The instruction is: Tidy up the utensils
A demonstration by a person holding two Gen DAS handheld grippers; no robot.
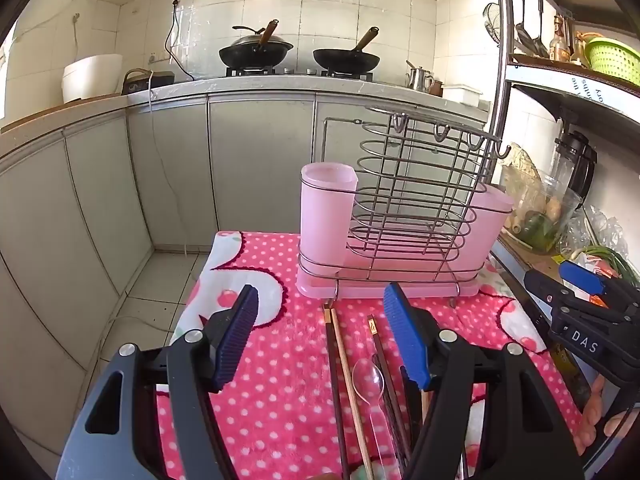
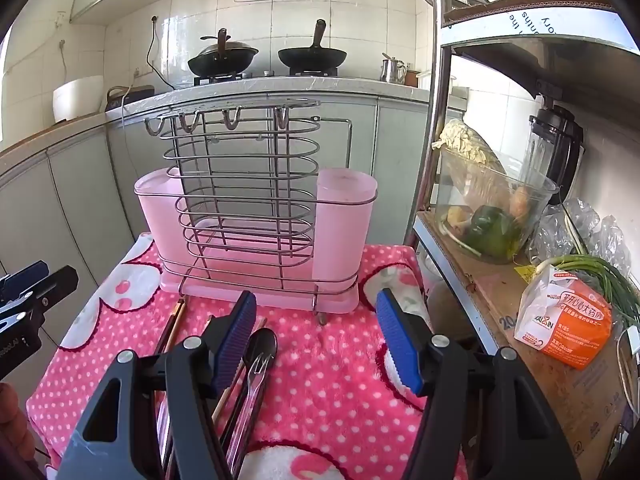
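Observation:
A pink utensil holder with a wire rack (image 1: 404, 216) stands at the far end of a pink polka-dot cloth (image 1: 280, 380); it also shows in the right wrist view (image 2: 256, 216). Chopsticks (image 1: 340, 368) and a clear plastic spoon (image 1: 368, 376) lie on the cloth before it. In the right wrist view a dark spoon (image 2: 264, 346) and a clear fork (image 2: 254, 376) lie beside chopsticks (image 2: 172, 324). My left gripper (image 1: 320, 340) is open and empty above the utensils. My right gripper (image 2: 316, 340) is open and empty, right of the utensils.
A metal shelf (image 2: 480, 304) stands at the right with a glass bowl of vegetables (image 2: 488, 216), an orange-and-white packet (image 2: 564, 324) and a blender (image 2: 556, 152). Kitchen cabinets and a stove with two woks (image 1: 300, 56) lie behind. The cloth's left edge drops to the tiled floor (image 1: 160, 280).

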